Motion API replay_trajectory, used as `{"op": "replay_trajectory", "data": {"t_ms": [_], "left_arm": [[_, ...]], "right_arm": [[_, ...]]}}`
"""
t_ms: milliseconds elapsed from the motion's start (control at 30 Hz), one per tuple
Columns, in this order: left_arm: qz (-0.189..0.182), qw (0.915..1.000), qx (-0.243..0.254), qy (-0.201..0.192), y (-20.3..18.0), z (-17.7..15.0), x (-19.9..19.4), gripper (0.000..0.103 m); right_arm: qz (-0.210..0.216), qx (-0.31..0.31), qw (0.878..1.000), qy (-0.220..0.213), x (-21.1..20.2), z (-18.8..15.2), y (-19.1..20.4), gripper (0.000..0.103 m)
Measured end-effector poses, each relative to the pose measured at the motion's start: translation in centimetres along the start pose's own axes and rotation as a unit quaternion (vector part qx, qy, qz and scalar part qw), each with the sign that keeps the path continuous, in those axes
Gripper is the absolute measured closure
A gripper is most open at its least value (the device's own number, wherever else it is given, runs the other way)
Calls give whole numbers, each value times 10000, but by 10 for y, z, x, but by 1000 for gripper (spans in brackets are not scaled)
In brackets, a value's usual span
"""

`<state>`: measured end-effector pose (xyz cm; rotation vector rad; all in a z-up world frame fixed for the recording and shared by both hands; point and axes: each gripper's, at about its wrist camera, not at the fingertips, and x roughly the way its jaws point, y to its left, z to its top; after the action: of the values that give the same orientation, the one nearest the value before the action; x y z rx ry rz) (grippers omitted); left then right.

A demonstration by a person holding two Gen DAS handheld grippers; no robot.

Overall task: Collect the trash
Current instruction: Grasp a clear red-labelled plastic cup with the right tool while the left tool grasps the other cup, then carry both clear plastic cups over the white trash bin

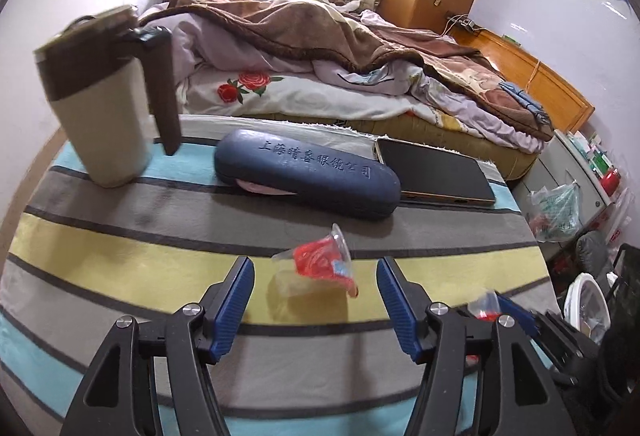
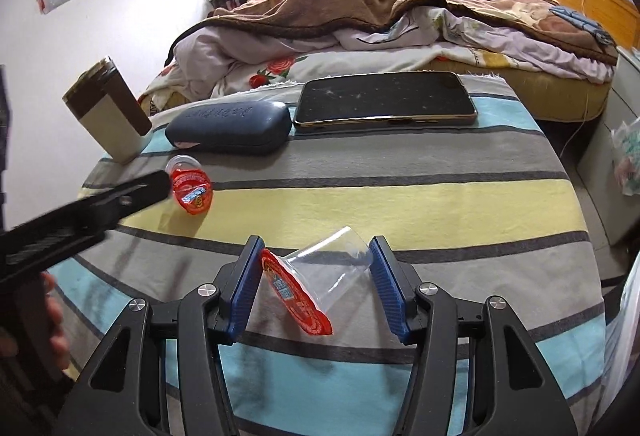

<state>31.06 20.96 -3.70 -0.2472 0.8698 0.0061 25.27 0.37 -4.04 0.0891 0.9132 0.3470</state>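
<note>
Two cups: both are empty clear plastic cups with peeled red lids, lying tipped on the striped tabletop (image 2: pixel 400 196).
Near cup (image 2: pixel 320 276): on its side between the right tool's (image 2: pixel 316 284) blue pads; lid end touches the left pad, base sits at the right pad, so it looks clasped, probably for lifting.
Far cup (image 1: pixel 316 268): ahead of the left tool (image 1: pixel 316 276), whose jaws stand apart around it without touching, lined up to grab.
Keepers: glasses case (image 1: pixel 308 176), phone (image 2: pixel 384 100) and mug (image 1: pixel 100 96) sit further back, clear of the work.
Beyond: unmade bed (image 1: pixel 340 56).
</note>
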Motion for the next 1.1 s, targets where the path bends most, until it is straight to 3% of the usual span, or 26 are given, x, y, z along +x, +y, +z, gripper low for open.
{"op": "replay_trajectory", "data": {"t_ms": [200,333,533,1100], "left_arm": [[174,9998,-101,37,-2,-1,15,41],[195,9998,-25,58,-4,-1,17,58],[295,9995,91,5,-7,-4,12,59],[219,9978,362,-513,-39,-34,-75,59]], "right_arm": [[93,93,9999,1,3,1,-4,47],[104,96,9999,-14,2,1,-4,47],[80,80,9999,-18,2,1,-3,47],[-132,-11,9987,-486,-47,-9,-18,47]]}}
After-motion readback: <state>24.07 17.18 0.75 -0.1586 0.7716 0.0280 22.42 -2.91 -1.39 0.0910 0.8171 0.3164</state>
